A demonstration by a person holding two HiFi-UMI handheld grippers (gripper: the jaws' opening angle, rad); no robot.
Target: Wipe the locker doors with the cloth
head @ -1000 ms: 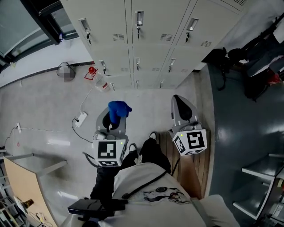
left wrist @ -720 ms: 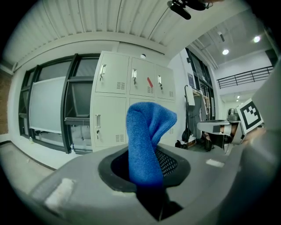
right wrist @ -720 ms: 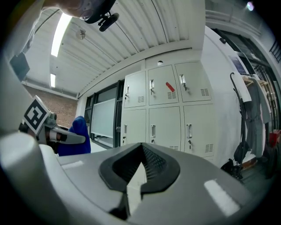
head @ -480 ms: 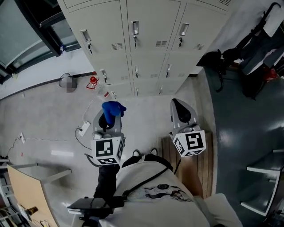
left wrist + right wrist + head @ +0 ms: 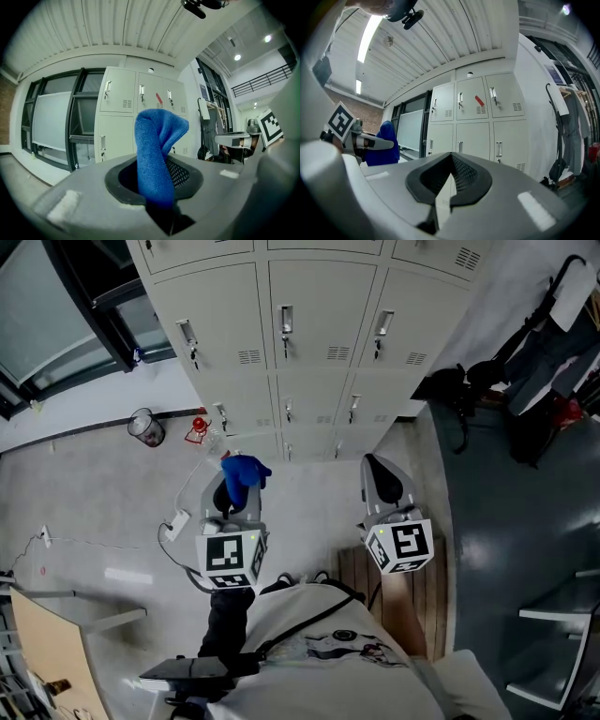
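Observation:
A bank of pale grey locker doors (image 5: 309,324) with small handles fills the top of the head view, and also shows ahead in the left gripper view (image 5: 140,117) and the right gripper view (image 5: 478,122). My left gripper (image 5: 234,491) is shut on a blue cloth (image 5: 244,474), which sticks up out of its jaws (image 5: 157,154) and stops short of the lockers. My right gripper (image 5: 380,479) is level with it on the right, shut with nothing in it (image 5: 450,176). The cloth also shows at the left of the right gripper view (image 5: 384,143).
A wire waste bin (image 5: 147,427) and a red object (image 5: 196,427) stand at the lockers' left foot. A power strip with a cable (image 5: 174,521) lies on the floor. Dark bags and coats (image 5: 534,381) hang at the right. A wooden strip (image 5: 403,596) lies underfoot.
The person has stepped towards the lockers, which now fill more of the view. Both grippers came forward with them, the left still holding the cloth.

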